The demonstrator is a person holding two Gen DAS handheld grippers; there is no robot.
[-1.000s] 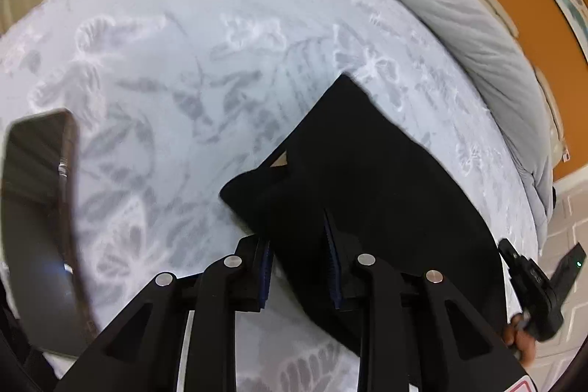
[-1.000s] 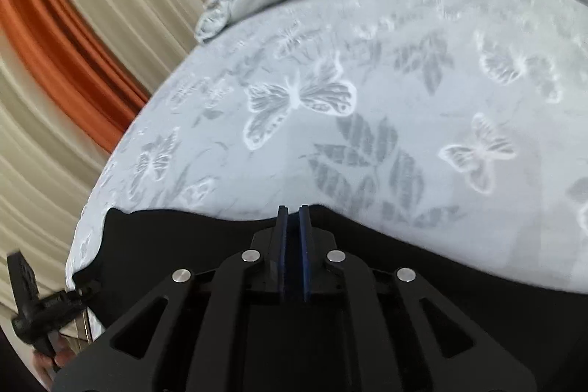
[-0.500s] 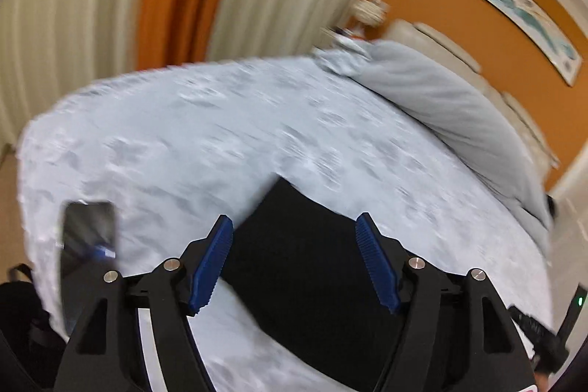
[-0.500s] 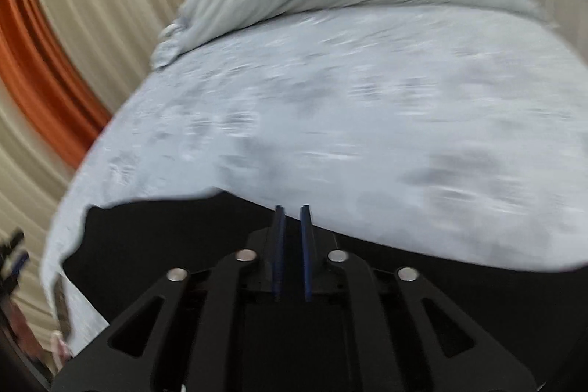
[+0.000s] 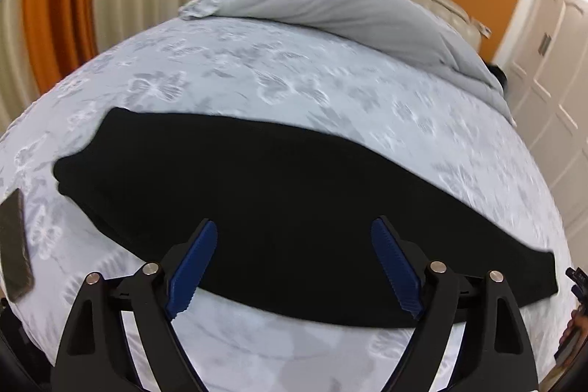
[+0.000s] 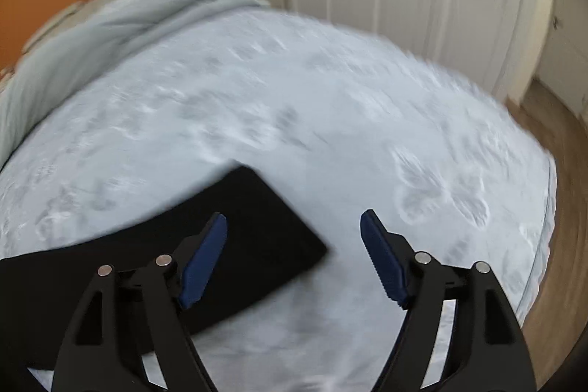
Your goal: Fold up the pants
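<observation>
Your pants [image 5: 257, 193] lie flat as one long band on the bed [image 5: 294, 79], legs stacked lengthwise. Left gripper [image 5: 294, 267] and right gripper [image 6: 292, 258] have just been opening: both apart, empty, above the pants, likely to regrip.

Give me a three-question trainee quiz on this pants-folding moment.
1. True or false: the left hand-held gripper is shut on the pants.
2. What lies on the bedspread at the far left edge of the left wrist view? A) phone B) book C) sock
3. Fill in: the pants are ___ in colour.

Key: 1 false, its jaws have just been opening and pinch nothing; 2 A, the phone; 3 black.
</observation>
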